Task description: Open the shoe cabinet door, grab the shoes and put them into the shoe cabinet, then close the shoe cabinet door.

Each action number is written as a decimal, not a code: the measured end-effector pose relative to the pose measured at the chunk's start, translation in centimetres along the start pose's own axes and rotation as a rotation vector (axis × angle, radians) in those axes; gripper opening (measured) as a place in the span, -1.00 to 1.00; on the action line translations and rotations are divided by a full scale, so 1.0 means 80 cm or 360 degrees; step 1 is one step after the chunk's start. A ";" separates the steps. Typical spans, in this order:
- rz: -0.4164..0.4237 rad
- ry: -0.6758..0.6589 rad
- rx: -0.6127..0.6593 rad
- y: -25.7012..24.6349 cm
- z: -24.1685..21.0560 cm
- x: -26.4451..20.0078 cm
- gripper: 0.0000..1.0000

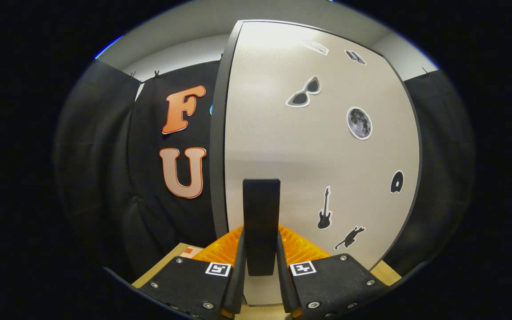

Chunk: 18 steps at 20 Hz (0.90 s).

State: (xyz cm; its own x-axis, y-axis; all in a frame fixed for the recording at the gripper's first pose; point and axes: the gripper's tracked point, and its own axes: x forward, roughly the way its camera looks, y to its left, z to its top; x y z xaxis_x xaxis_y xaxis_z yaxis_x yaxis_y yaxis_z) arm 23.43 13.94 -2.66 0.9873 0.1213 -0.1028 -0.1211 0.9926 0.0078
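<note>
Pale shoe cabinet door (318,146) straight ahead, dark-edged, dotted with stickers: sunglasses (304,93), moon (359,123), guitar (324,215), cat (350,237). Dark upright handle (261,222) low on the door, left of the guitar. Gripper (260,255) at the handle, jaws pinching it from both sides. Wooden desk (162,266) below the door.

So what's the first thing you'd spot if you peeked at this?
The big pale cabinet door straight ahead, dotted with stickers: sunglasses and a moon higher up, a guitar and a cat lower down. Next you'd see the dark upright handle on the door, with the gripper closed on it, one finger pressing each side.
</note>
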 end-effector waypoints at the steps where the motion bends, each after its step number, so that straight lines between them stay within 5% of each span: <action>1: -0.0010 0.0008 0.0003 -0.001 -0.001 -0.003 -0.34; 18: -0.0048 -0.0002 0.0020 -0.050 -0.006 -0.081 -0.39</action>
State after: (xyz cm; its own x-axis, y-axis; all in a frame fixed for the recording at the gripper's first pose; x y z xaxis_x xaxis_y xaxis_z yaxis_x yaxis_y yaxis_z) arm 17.44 9.19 -2.50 0.9906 0.0912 -0.1017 -0.0899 0.9958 0.0174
